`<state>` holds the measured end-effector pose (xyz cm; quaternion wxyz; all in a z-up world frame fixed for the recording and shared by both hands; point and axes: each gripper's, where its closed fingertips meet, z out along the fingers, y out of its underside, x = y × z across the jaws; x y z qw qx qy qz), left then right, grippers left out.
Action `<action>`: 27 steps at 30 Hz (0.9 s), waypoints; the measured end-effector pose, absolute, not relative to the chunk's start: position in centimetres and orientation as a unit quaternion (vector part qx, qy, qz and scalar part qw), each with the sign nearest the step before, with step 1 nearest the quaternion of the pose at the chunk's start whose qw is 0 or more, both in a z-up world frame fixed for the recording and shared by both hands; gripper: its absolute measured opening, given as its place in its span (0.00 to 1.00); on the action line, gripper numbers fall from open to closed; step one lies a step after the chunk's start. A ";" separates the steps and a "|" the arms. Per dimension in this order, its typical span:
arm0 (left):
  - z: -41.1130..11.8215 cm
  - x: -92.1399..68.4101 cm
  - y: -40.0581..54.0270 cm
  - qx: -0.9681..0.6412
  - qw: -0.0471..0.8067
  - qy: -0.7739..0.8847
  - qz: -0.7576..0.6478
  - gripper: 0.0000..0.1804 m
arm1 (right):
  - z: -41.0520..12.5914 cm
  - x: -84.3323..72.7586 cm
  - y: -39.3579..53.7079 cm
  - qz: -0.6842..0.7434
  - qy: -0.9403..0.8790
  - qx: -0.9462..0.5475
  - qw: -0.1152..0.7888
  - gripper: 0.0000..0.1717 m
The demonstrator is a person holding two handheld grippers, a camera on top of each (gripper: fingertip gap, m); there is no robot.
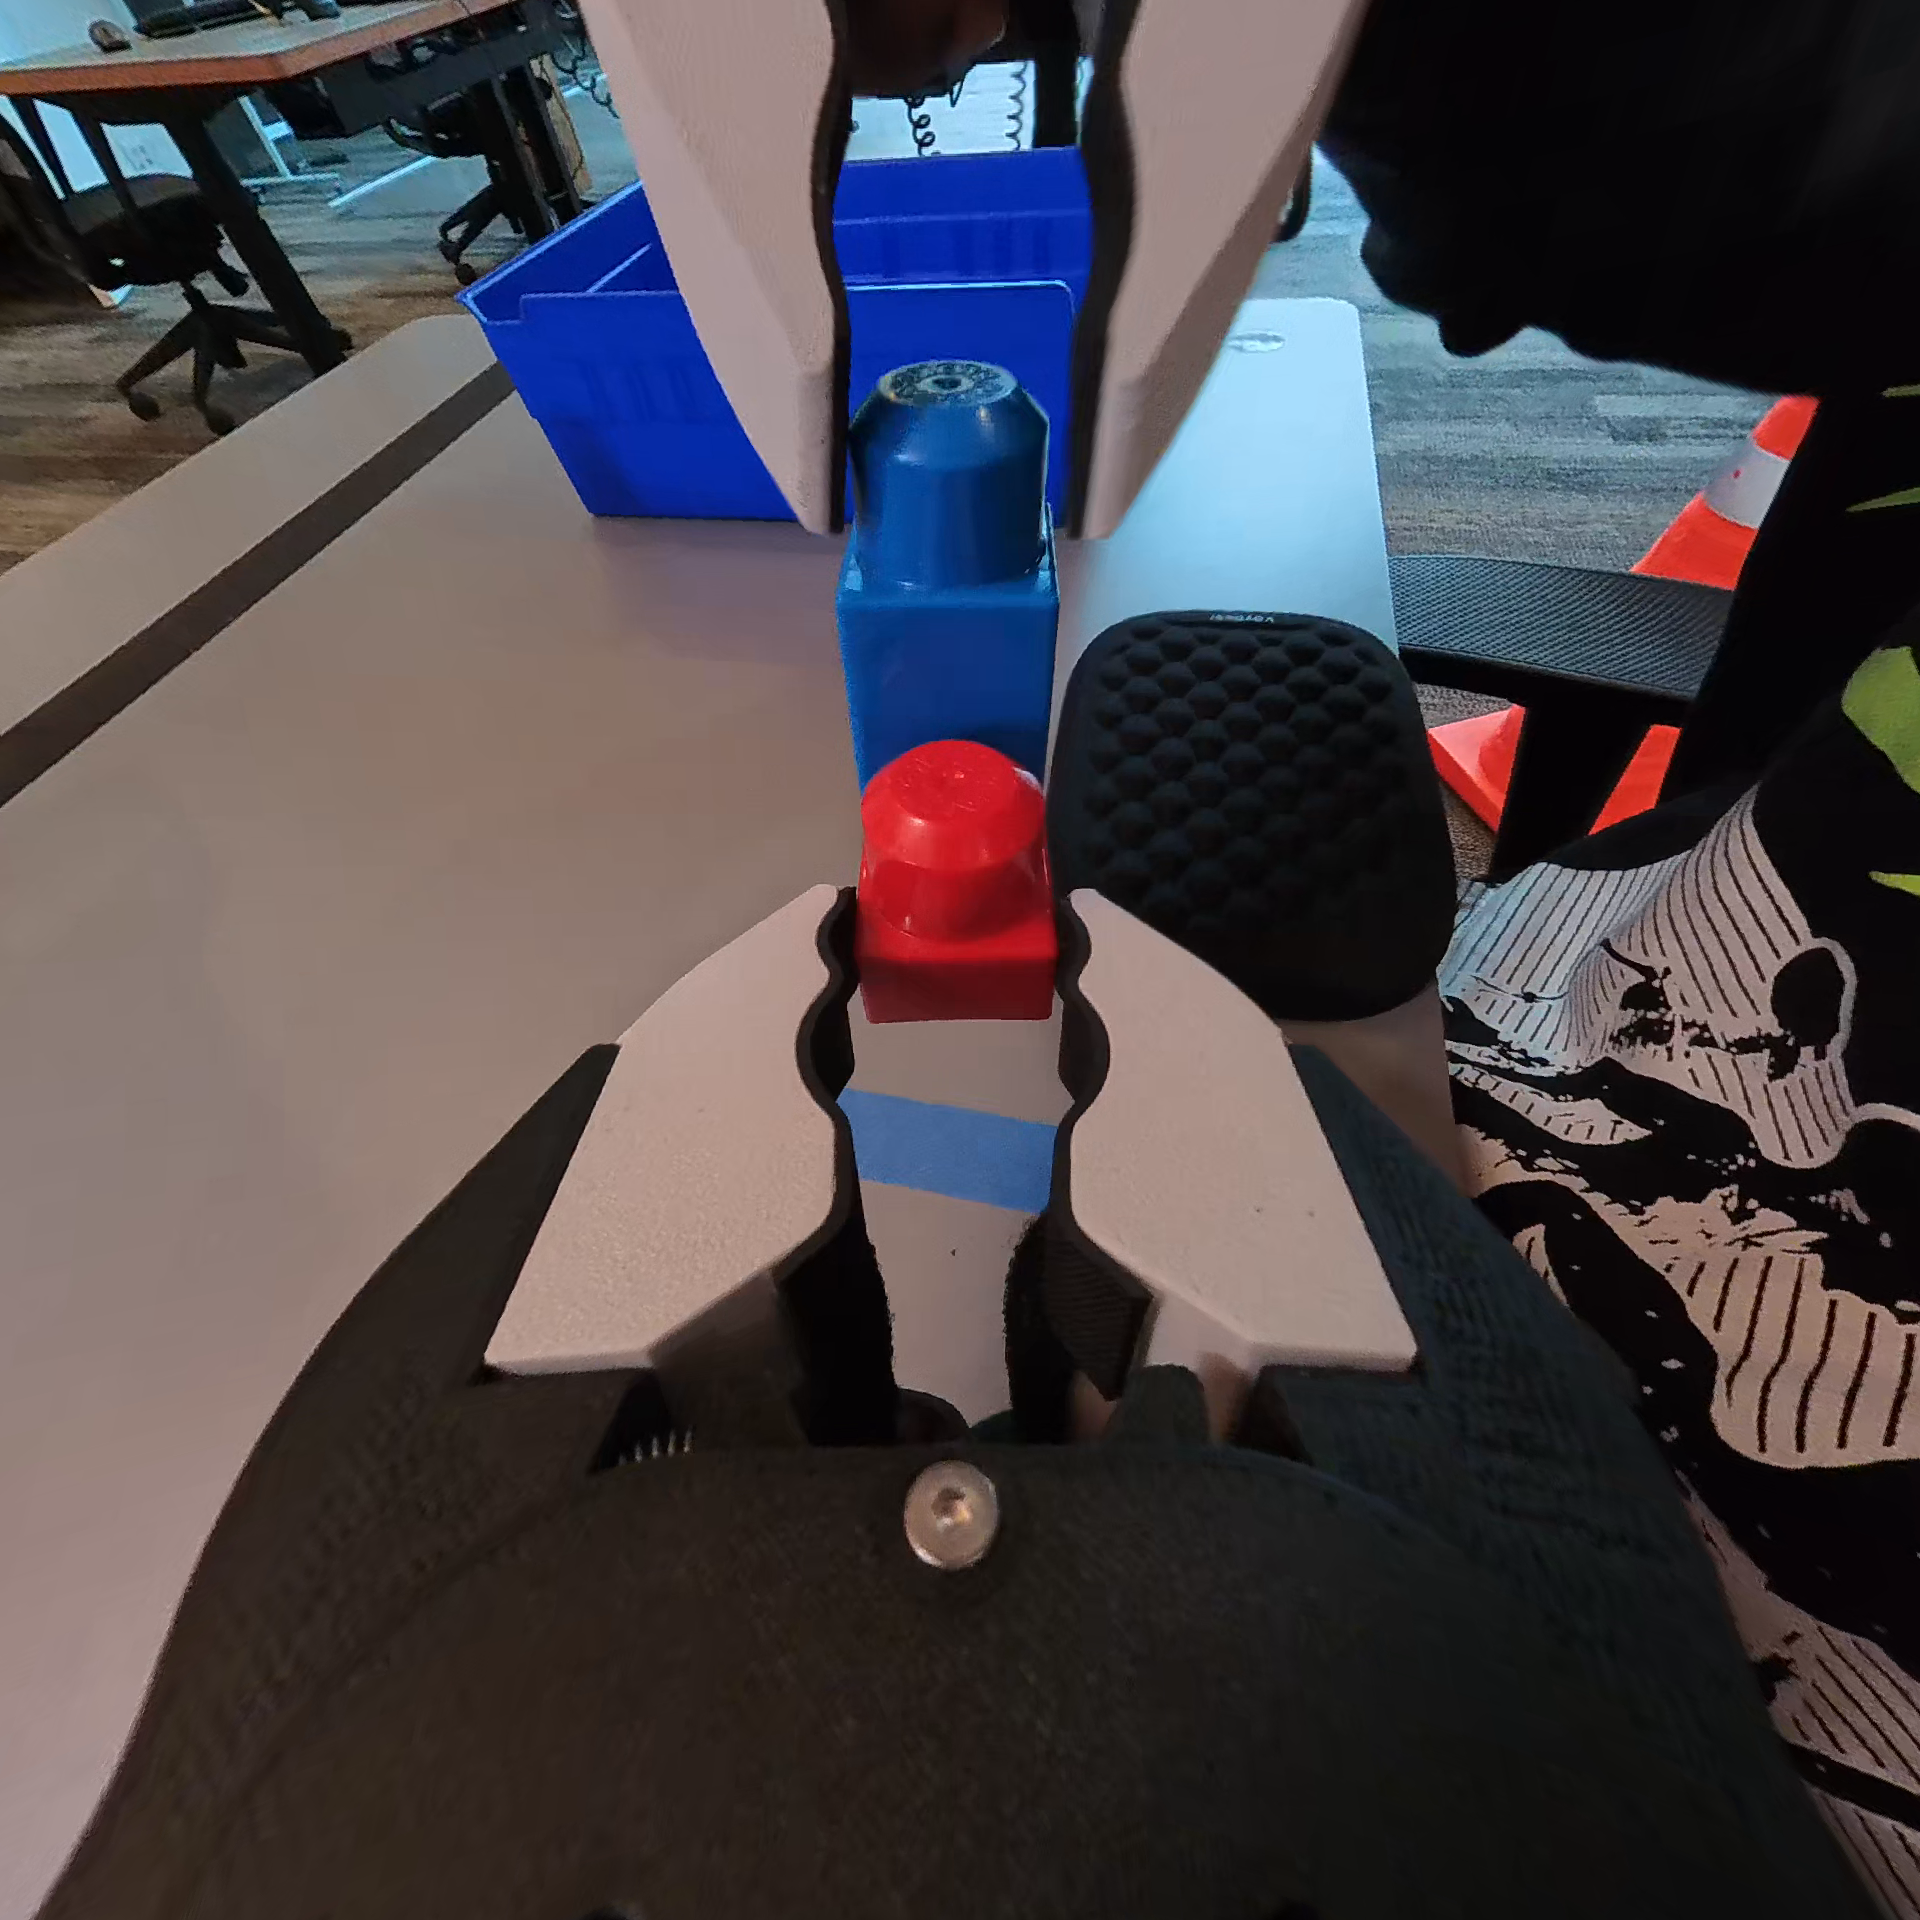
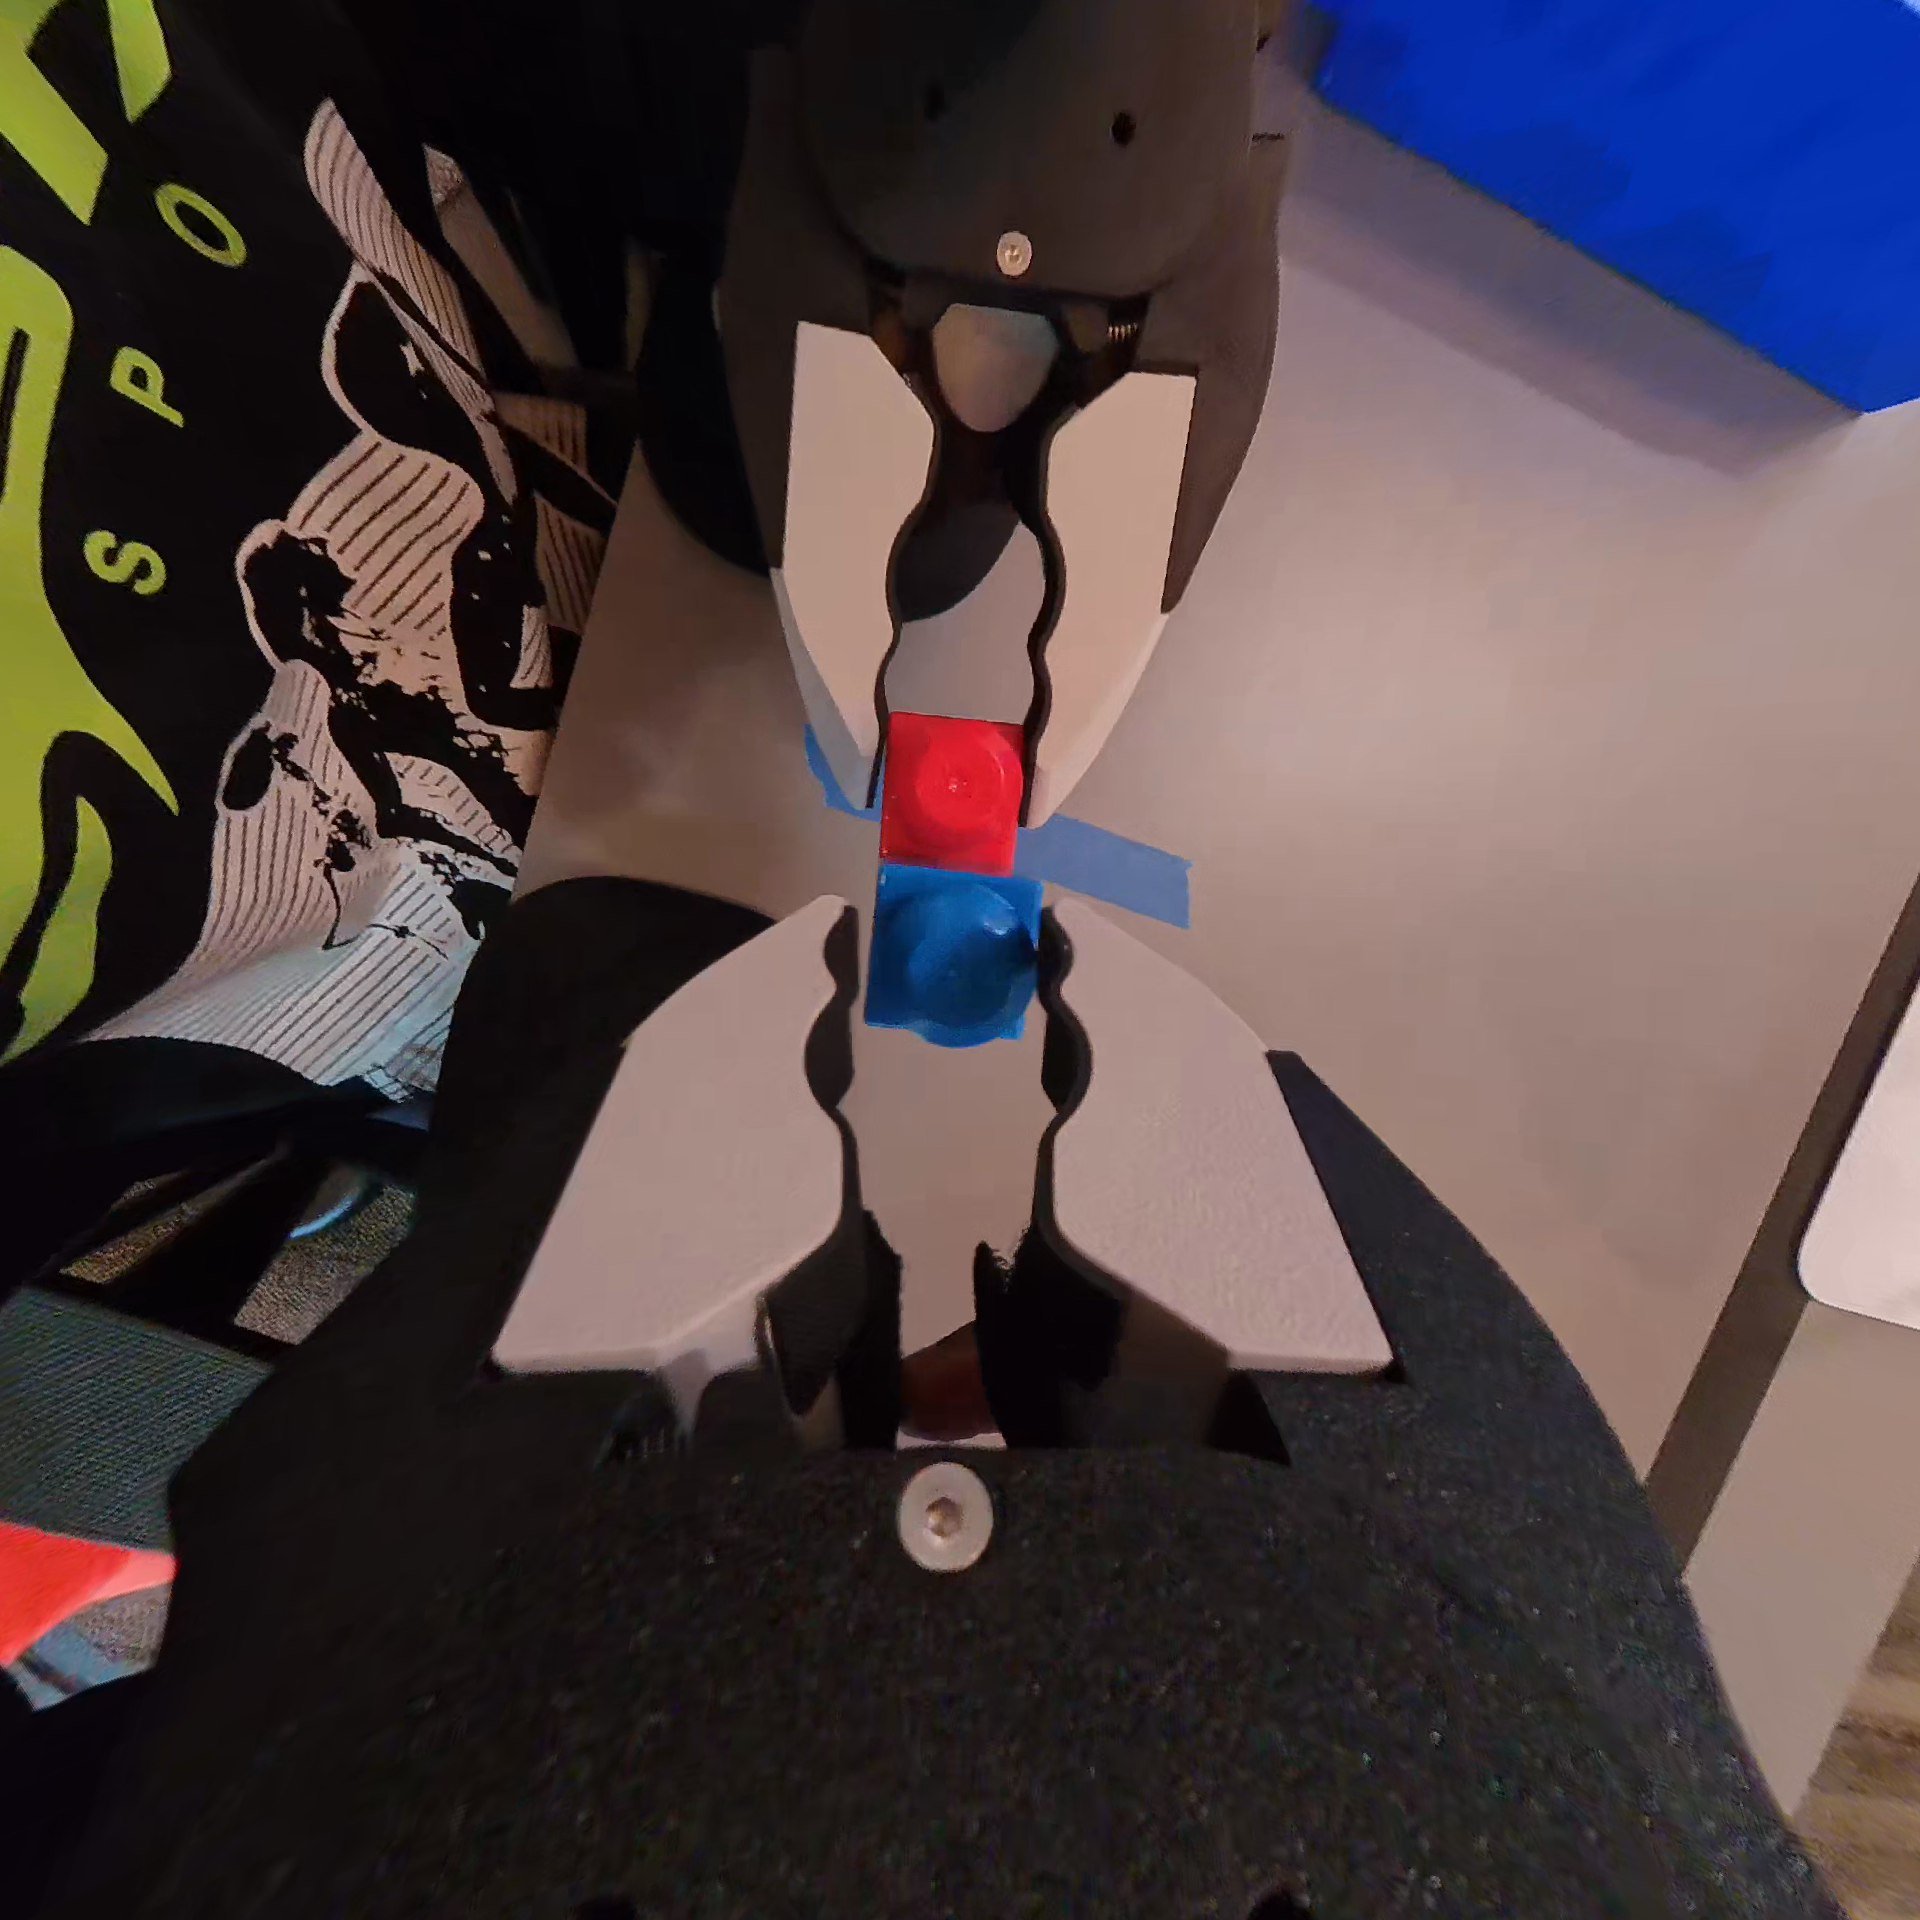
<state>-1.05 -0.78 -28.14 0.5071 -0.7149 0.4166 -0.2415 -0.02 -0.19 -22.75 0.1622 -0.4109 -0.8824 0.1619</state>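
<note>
In the left wrist view, your left gripper (image 1: 956, 951) had its fingers squeezed tight on a red block (image 1: 954, 904), one pad on each side. Just past the fingers stood a taller blue block (image 1: 945, 613) on the grey surface (image 1: 416, 831). Your right gripper (image 1: 956, 520) came down from above with its fingers around the blue block's top. A blue bin (image 1: 644, 416) sat farther off.

In the right wrist view, your right gripper (image 2: 951, 961) pinched the blue block (image 2: 951, 961). The red block (image 2: 951, 790) touched it, just beyond your fingers, over blue tape (image 2: 1122, 868).

Glossy smooth plastic: red block (image 1: 956, 914), blue block (image 1: 948, 623); matt table (image 1: 416, 831); textured black armrest pad (image 1: 1247, 790).
</note>
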 end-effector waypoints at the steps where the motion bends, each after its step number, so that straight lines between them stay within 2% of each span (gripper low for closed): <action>1: -28.1 -1.0 -0.8 -0.713 0.510 0.416 -0.241 0.20 | -22.8 0.0 0.0 0.156 -0.884 -0.409 0.163 0.17; 5: -27.0 -0.7 -0.3 -0.692 0.551 0.397 -0.245 0.22 | -22.0 0.2 0.4 0.153 -0.888 -0.398 0.174 0.16; 9: -26.1 -1.5 0.6 -0.675 0.598 0.367 -0.228 0.42 | -20.6 1.9 2.8 0.121 -0.881 -0.407 0.206 0.16; 13: -24.9 -2.8 0.9 -0.642 0.645 0.312 -0.272 0.50 | -18.0 6.6 9.4 0.036 -0.862 -0.436 0.257 0.16; 20: -23.3 -4.8 0.7 -0.600 0.679 0.244 -0.346 0.51 | -16.3 19.7 21.3 -0.064 -0.811 -0.524 0.251 0.16; 27: -23.8 -4.5 0.8 -0.603 0.672 0.253 -0.347 0.51 | -23.0 26.0 27.9 -0.038 -0.789 -0.576 0.211 0.16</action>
